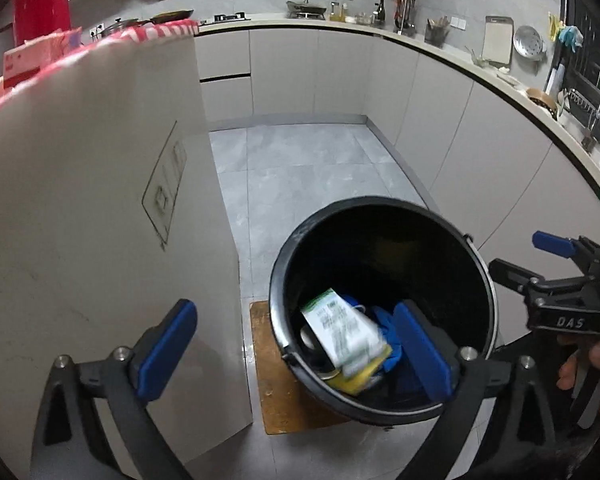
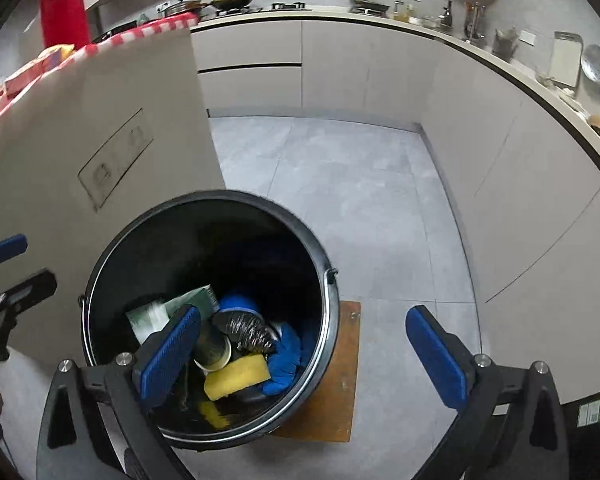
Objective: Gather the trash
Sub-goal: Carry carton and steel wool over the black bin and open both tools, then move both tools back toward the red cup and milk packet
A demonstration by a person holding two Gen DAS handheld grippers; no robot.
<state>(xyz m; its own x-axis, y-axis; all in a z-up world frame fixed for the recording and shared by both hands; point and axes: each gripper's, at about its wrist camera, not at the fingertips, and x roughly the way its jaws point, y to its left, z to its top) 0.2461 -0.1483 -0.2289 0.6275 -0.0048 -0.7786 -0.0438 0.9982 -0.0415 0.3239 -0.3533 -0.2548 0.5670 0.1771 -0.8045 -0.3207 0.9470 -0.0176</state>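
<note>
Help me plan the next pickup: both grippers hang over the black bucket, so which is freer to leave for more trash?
Either: left gripper and right gripper both stand open and empty above the bucket.

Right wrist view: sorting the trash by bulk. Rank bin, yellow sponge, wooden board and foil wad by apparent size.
1. Bin
2. Wooden board, partly hidden under the bin
3. Yellow sponge
4. Foil wad, close to the sponge, so unsure
</note>
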